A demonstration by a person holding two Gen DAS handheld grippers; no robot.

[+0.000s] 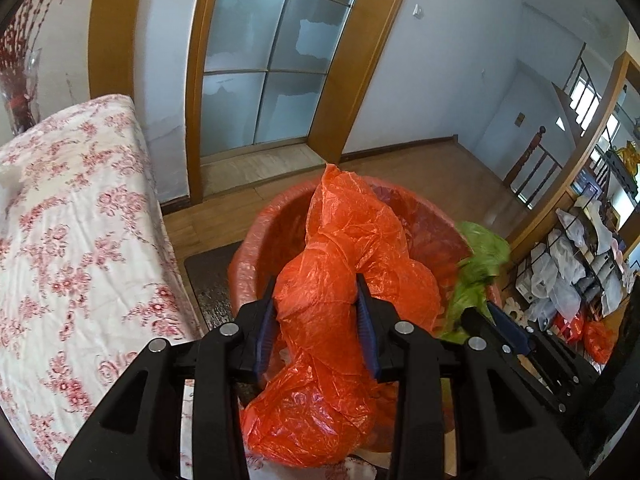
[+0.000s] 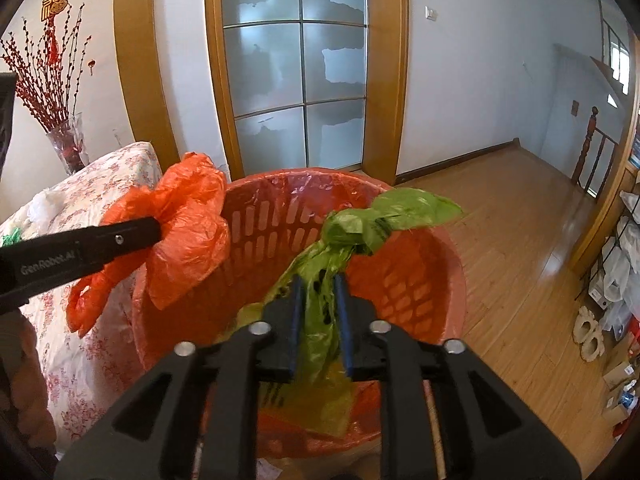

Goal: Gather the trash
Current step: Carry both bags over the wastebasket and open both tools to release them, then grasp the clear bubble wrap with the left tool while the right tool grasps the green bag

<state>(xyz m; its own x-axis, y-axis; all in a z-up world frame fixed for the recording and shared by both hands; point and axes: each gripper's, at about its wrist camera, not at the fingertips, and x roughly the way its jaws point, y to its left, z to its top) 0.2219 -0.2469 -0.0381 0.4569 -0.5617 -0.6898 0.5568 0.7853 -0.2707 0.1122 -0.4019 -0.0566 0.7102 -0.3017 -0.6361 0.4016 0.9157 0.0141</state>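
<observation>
Crumpled orange plastic bag (image 1: 320, 292) sits clamped in my left gripper (image 1: 318, 300); only the right wrist view shows my right gripper (image 2: 320, 300) pinching the knotted green plastic bag (image 2: 360, 228) over the slotted orange plastic basket (image 2: 400, 280).

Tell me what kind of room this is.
Most likely a lived-in home, perhaps a living or dining area: wood floor, a frosted glass door in a wooden frame, a floral tablecloth, and a vase of red branches beside it.

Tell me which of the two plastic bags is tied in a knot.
The green bag, held by the right gripper over the red basket, is knotted. The orange bag in the left gripper is only crumpled.
</observation>
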